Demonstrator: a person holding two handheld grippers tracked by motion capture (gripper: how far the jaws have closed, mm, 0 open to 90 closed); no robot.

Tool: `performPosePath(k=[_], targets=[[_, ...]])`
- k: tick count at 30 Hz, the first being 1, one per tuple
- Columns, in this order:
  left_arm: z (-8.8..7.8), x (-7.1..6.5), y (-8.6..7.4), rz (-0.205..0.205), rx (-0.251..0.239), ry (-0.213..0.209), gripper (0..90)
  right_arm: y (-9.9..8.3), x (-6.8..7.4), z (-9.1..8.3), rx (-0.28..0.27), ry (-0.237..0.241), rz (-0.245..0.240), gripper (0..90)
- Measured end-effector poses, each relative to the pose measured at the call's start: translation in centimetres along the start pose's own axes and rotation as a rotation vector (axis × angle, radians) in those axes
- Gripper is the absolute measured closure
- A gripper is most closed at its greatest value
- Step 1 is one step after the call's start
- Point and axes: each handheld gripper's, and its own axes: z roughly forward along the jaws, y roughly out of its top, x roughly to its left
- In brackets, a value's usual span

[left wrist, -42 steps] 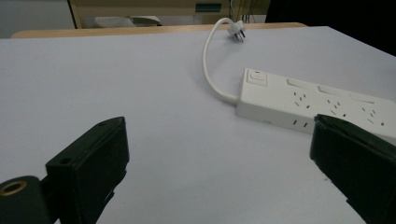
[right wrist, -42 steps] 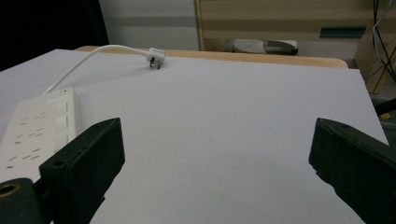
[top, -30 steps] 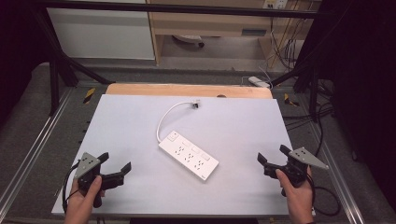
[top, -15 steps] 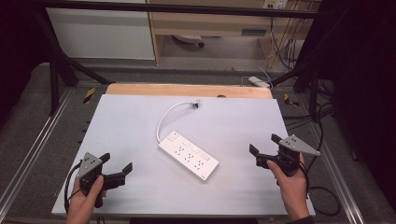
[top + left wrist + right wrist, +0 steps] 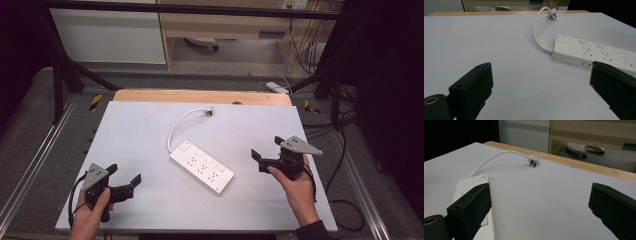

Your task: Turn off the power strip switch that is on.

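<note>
A white power strip (image 5: 201,166) lies slantwise in the middle of the pale table (image 5: 140,135). Its short white cord (image 5: 175,127) curls back to a plug (image 5: 210,111) lying loose near the far edge. My left gripper (image 5: 123,175) is held low at the front left, open and holding nothing, well left of the strip. My right gripper (image 5: 266,147) hovers open just right of the strip's near end. The left gripper view has the strip (image 5: 594,53) and plug (image 5: 552,12) beyond its open jaws. In the right gripper view the strip's switch end (image 5: 471,181) sits behind the left jaw, with the plug (image 5: 534,160) farther off.
A wooden strip (image 5: 200,96) borders the table's far edge. Metal rails (image 5: 30,165) run along both sides. Behind are a cabinet (image 5: 240,25), a chair base (image 5: 200,44), loose cables (image 5: 300,55) on the floor and a white adapter (image 5: 276,87).
My right gripper has moved left and away from the front edge, closing in on the power strip. The left gripper has barely shifted. Both stay open.
</note>
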Motion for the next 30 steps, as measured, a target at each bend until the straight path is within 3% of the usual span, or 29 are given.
performPosePath(k=[9,21,30], targets=[[0.1,-0.1,0.0,-0.002,-0.001,-0.002,4.9,0.2,1.2,1.1,0.0,0.036,-0.002,16.7],[0.1,-0.1,0.0,-0.011,-0.001,-0.002,5.0,0.1,2.7,2.5,0.003,0.095,-0.033,50.8],[0.1,-0.1,0.0,-0.004,0.003,-0.002,5.0,-0.2,3.6,2.7,0.003,0.135,-0.049,68.3]])
